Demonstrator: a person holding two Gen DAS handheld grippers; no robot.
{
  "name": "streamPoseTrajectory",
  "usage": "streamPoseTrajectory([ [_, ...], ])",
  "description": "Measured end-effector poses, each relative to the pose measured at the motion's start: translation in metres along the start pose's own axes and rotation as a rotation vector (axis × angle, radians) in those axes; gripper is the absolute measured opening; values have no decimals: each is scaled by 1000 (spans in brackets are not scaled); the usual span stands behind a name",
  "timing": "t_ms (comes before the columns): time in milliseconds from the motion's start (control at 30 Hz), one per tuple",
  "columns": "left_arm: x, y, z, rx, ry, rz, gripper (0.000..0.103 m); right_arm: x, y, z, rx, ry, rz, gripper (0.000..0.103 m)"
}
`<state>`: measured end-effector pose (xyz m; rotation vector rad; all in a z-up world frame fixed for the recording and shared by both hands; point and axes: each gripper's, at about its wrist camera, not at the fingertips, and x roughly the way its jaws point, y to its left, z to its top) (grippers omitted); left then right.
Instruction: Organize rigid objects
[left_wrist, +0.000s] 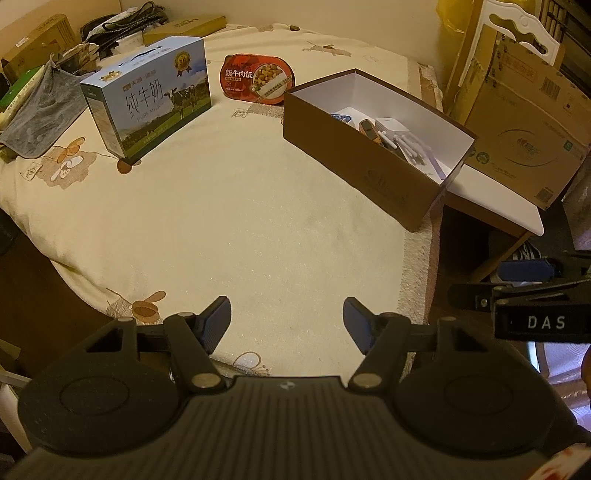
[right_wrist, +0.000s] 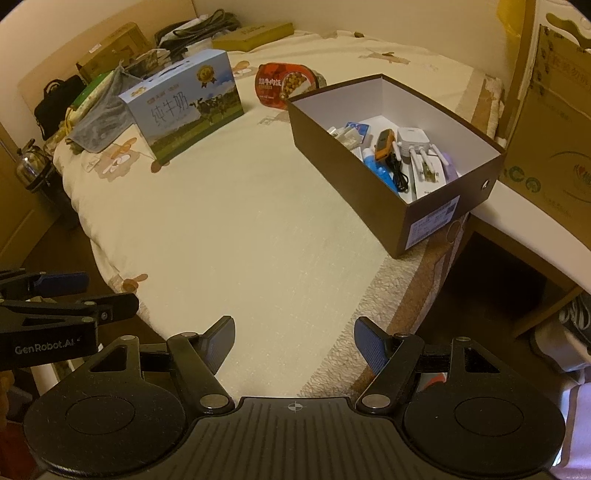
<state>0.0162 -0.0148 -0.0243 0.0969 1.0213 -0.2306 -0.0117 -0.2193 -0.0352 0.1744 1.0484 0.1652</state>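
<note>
Ahead of both wide, empty grippers, left (left_wrist: 287, 320) and right (right_wrist: 294, 339): one "PURE MILK" carton (left_wrist: 147, 98), one brown box (right_wrist: 399, 173).

One milk carton (right_wrist: 186, 107), one rice-meal tray (right_wrist: 286, 84), one open shoebox (right_wrist: 352, 199).

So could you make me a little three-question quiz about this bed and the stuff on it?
1. True or false: the brown box has its lid on.
2. What stands nearer the brown box: A) milk carton B) red meal tray?
3. Is either the left gripper or the right gripper holding anything?

Key: 1 false, it is open with small items inside. 2 B. 3 No, both are open and empty.
</note>
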Motion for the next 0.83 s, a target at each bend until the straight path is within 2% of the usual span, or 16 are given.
streamPoseTrajectory([
  [833,-2,-4,1,7,-13,-10,64,1,0,0,1,-1,1,69],
])
